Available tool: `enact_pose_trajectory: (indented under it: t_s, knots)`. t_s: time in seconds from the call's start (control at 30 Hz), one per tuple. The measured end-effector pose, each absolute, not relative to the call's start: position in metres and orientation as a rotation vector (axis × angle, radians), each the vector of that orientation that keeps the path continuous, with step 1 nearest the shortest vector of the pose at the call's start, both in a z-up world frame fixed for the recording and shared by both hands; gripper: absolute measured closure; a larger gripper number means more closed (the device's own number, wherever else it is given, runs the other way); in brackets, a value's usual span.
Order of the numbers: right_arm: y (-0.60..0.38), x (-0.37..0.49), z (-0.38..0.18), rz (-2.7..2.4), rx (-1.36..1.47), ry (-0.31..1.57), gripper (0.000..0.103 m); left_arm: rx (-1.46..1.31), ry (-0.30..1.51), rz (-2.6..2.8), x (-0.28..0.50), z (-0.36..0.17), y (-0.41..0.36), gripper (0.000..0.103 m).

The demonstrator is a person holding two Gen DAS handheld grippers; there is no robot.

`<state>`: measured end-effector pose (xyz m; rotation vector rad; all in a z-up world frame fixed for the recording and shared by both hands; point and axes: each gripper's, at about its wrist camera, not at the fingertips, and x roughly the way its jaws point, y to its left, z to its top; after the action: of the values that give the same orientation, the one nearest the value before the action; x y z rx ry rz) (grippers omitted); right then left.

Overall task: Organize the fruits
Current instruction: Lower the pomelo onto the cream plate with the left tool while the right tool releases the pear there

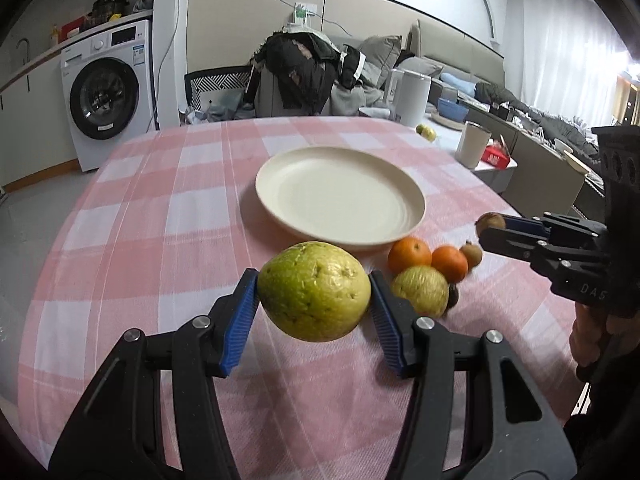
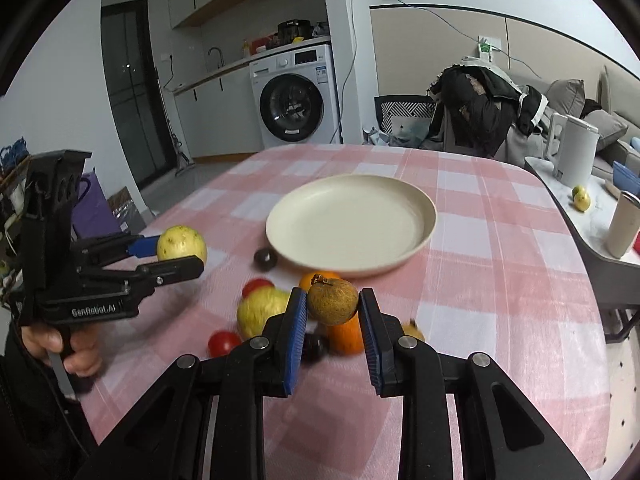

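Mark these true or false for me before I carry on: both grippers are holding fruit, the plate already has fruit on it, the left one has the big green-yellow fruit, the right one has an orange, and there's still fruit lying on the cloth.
1. Both grippers hold fruit. True: the left gripper and right gripper each clamp one.
2. The plate already has fruit on it. False: nothing lies on it.
3. The left gripper holds the big green-yellow fruit. True.
4. The right gripper holds an orange. False: it holds a small brown fruit.
5. Fruit is left on the checked cloth. True: two oranges and others lie near the plate.
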<state>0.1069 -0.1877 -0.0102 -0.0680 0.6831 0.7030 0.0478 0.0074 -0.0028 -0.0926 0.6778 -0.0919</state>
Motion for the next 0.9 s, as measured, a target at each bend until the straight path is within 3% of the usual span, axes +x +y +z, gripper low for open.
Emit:
enact_pose_trajectory:
  t_s: [0.9]
  knots:
    - [-0.156,0.187,-0.022,0.641,-0.01,0.791,0.076,-0.048,0.694,-0.078,0.146,-0.021,-0.015,0.051]
